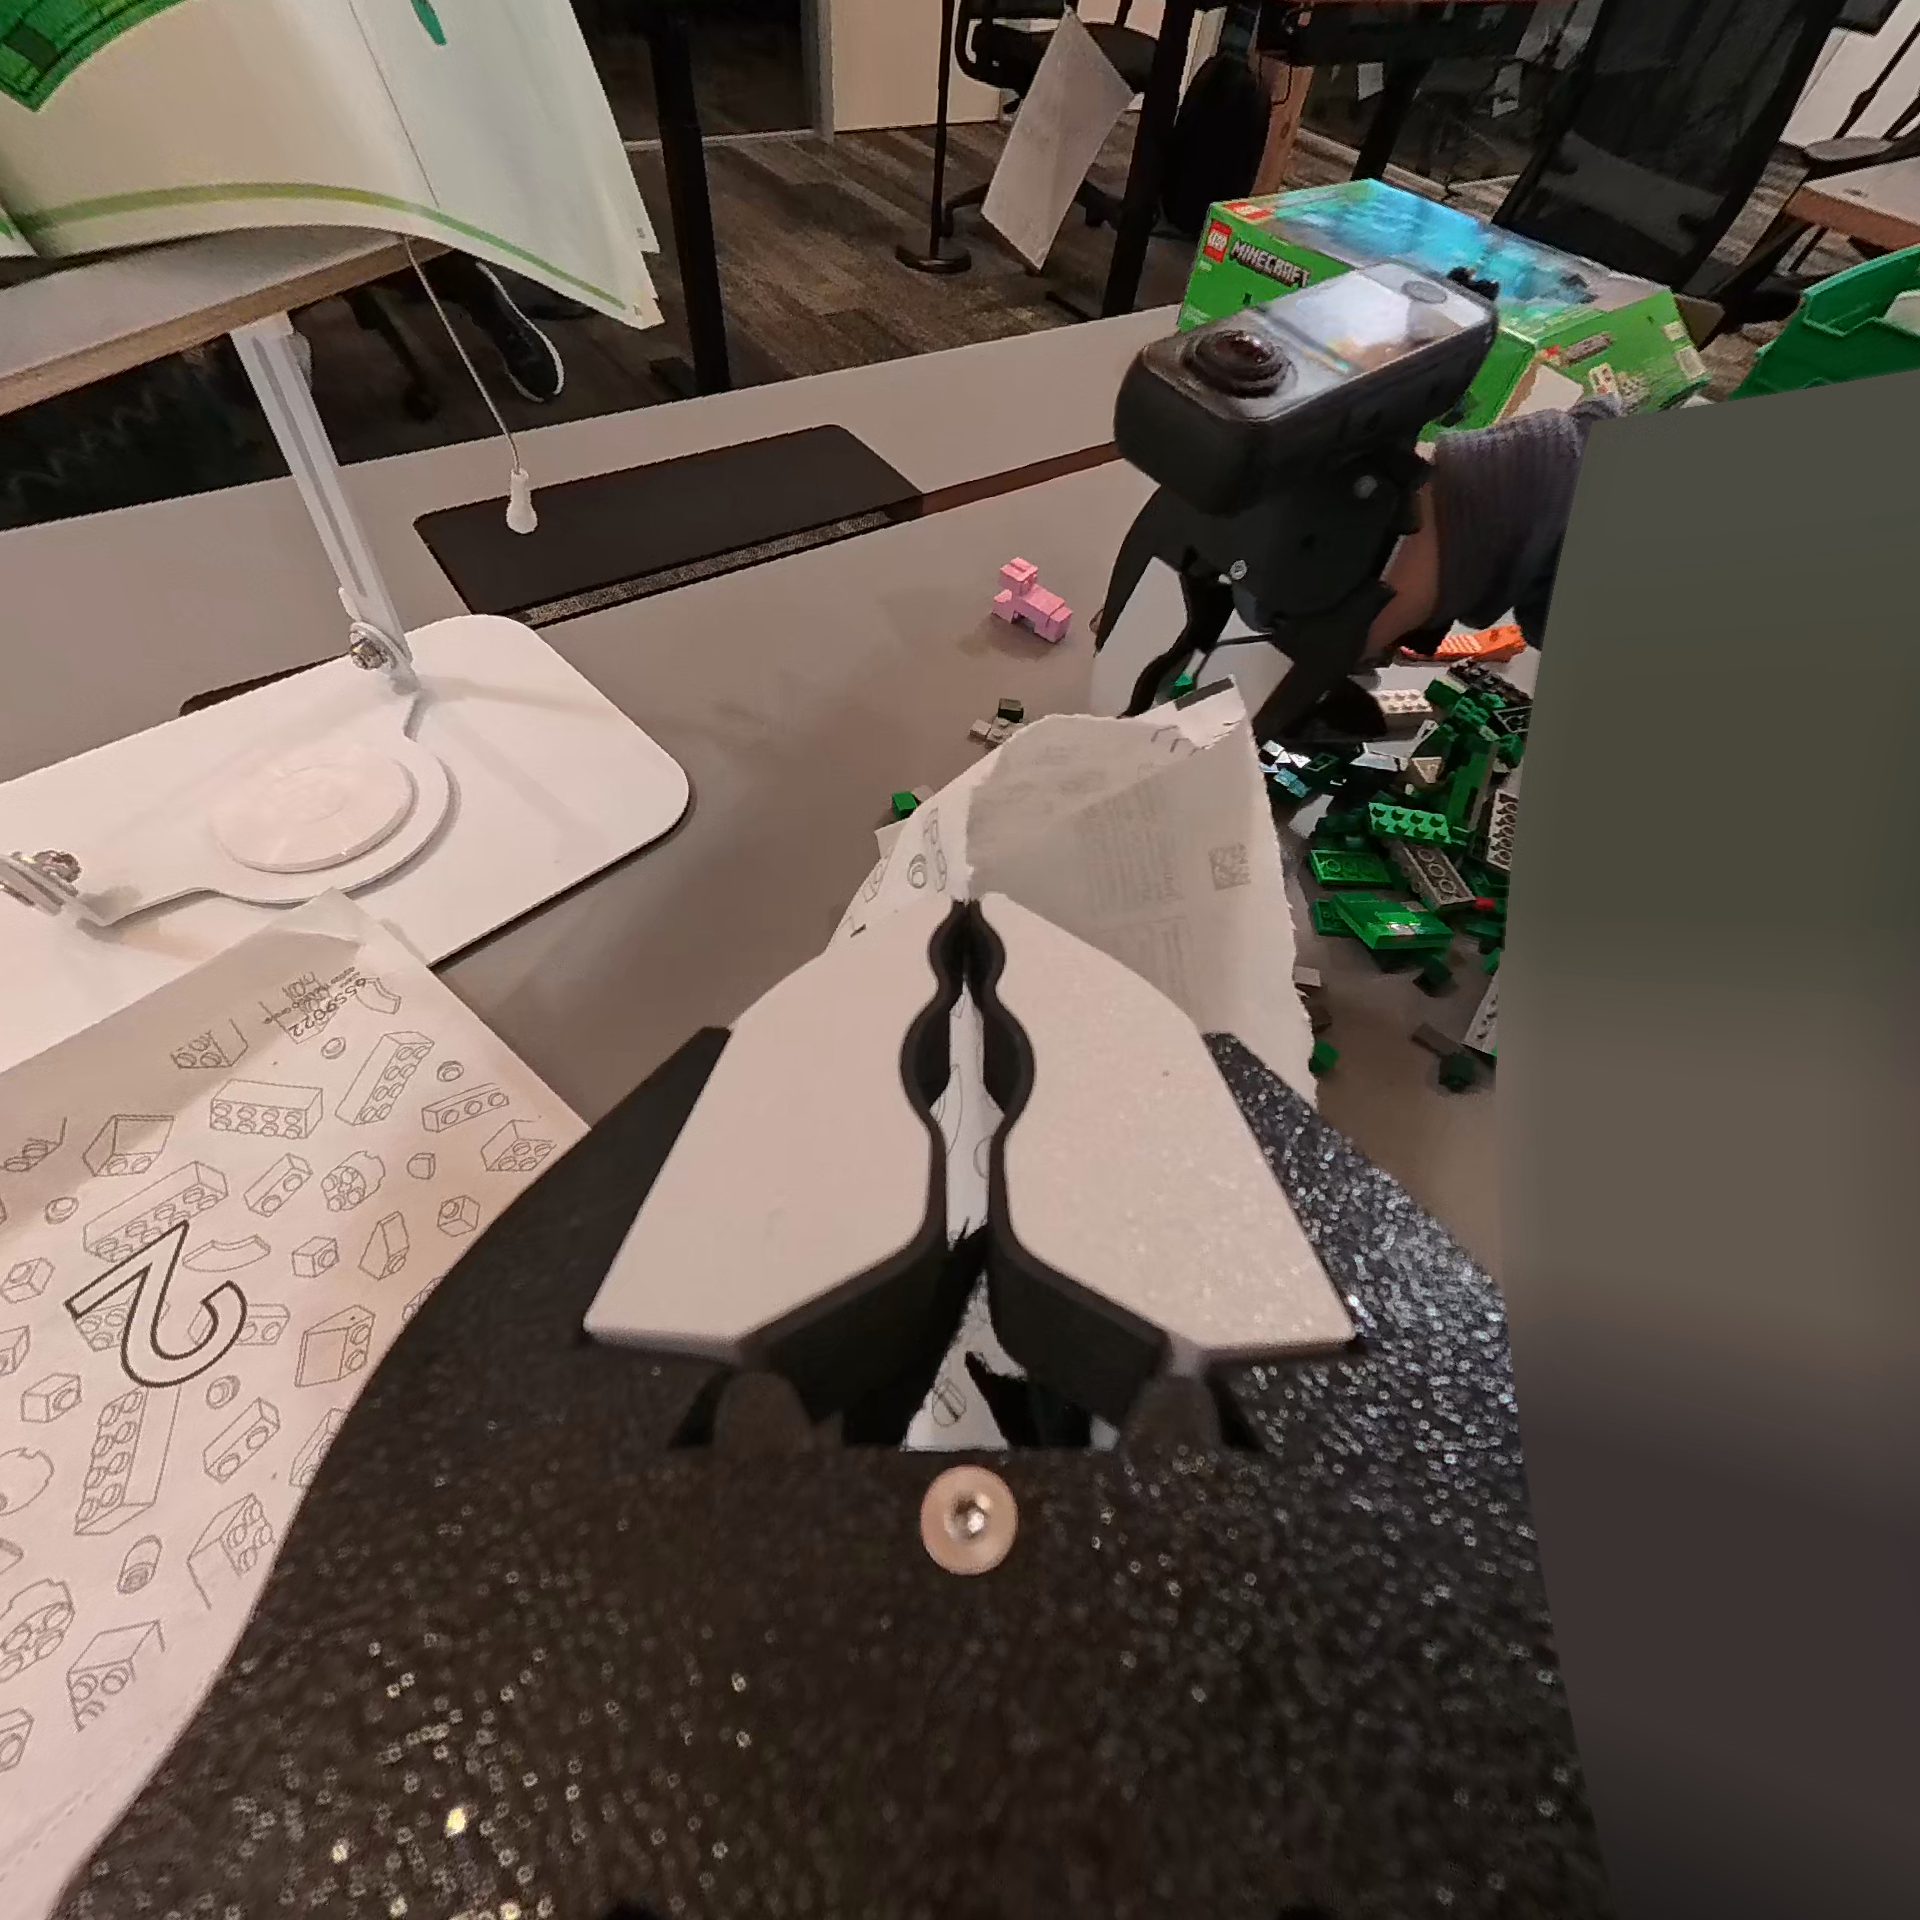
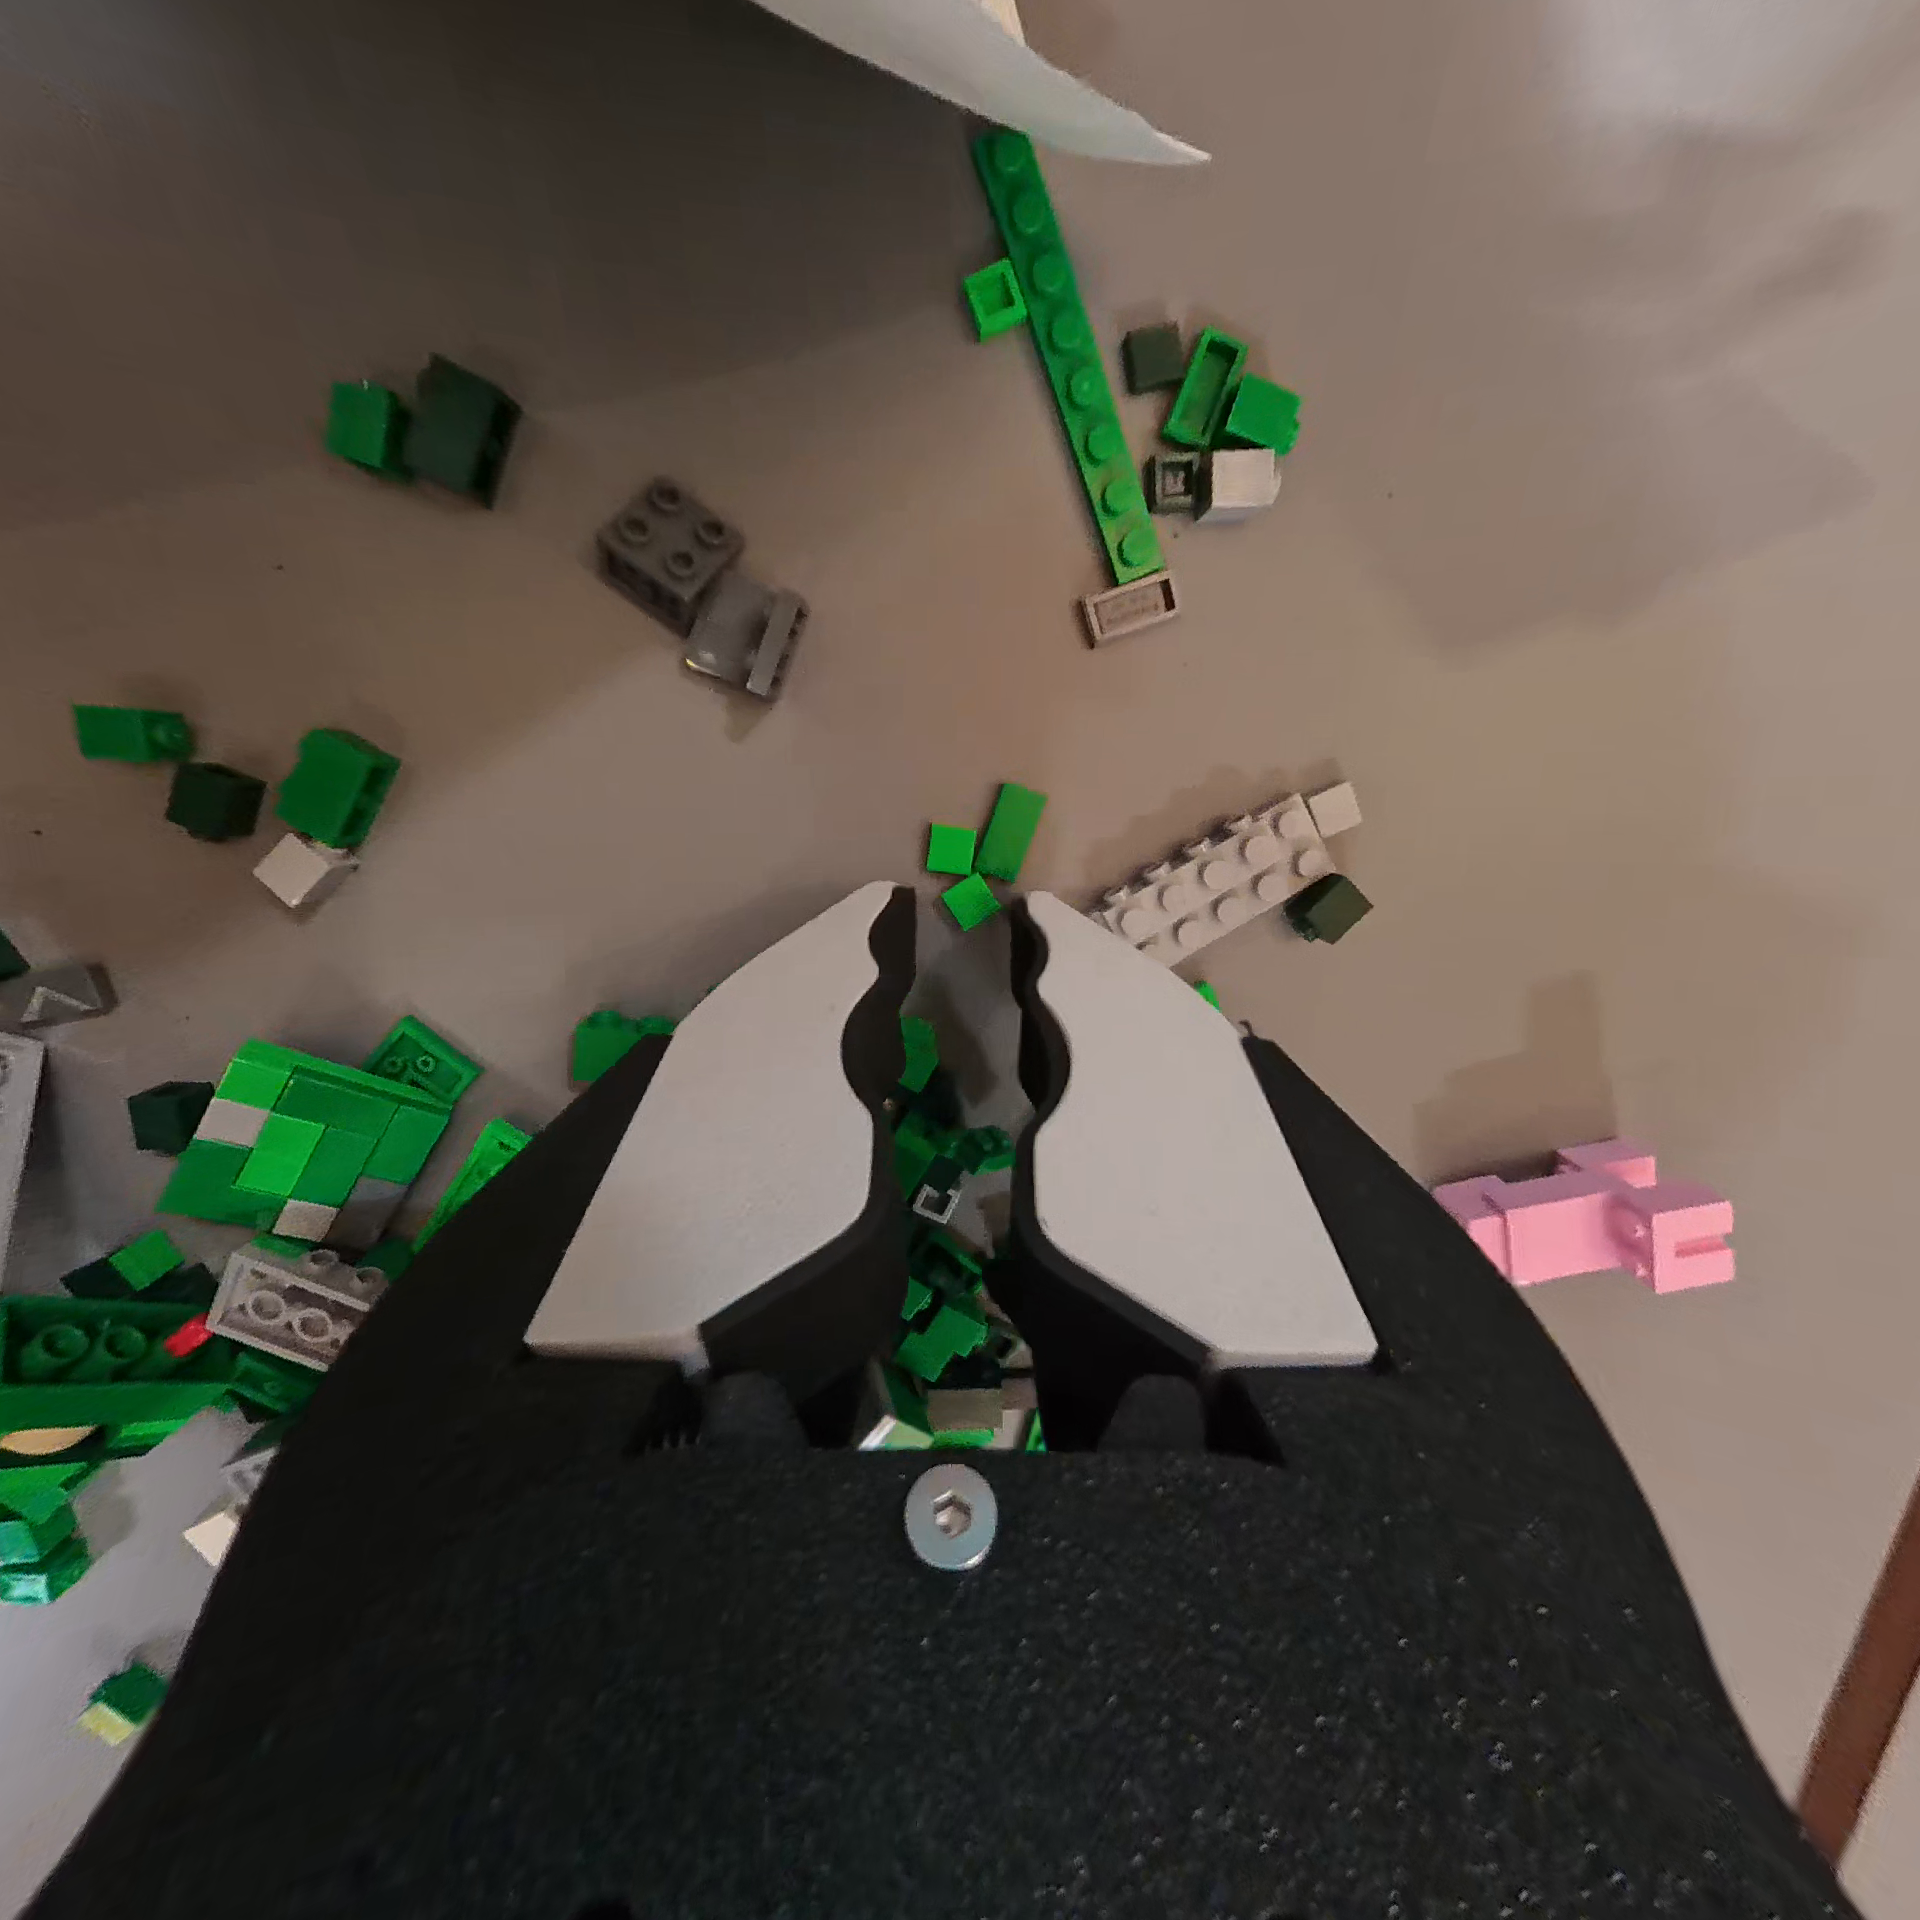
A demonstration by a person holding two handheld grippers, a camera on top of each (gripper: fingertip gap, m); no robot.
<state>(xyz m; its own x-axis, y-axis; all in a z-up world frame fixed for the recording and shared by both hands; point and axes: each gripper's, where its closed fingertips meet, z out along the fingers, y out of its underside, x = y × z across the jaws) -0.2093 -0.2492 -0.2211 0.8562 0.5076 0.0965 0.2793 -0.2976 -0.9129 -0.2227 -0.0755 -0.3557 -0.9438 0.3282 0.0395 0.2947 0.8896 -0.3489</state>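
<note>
Here, a grey desk (image 1: pixel 790 665) is carrying everything, with a white stand (image 1: pixel 416 769) sitting toward its left edge and a green box (image 1: pixel 1455 301) lying beyond its far edge. A printed paper bag (image 1: pixel 208 1195) is lying at the near left edge. The left gripper (image 1: pixel 968 914) is pinching a torn bag (image 1: pixel 1132 831), its fingers closed together on the paper, which is sticking up above the tips near the desk's middle. A brick pile (image 1: pixel 1403 852) is spreading toward the right edge, and the right gripper (image 2: pixel 964 904) is hovering over it, fingers narrowly parted and holding nothing, its tips just beside a small green tile (image 2: pixel 972 900). A long green plate (image 2: pixel 1070 353) is lying farther out. A pink pig (image 2: pixel 1590 1226) is standing apart, right of the pile.
</note>
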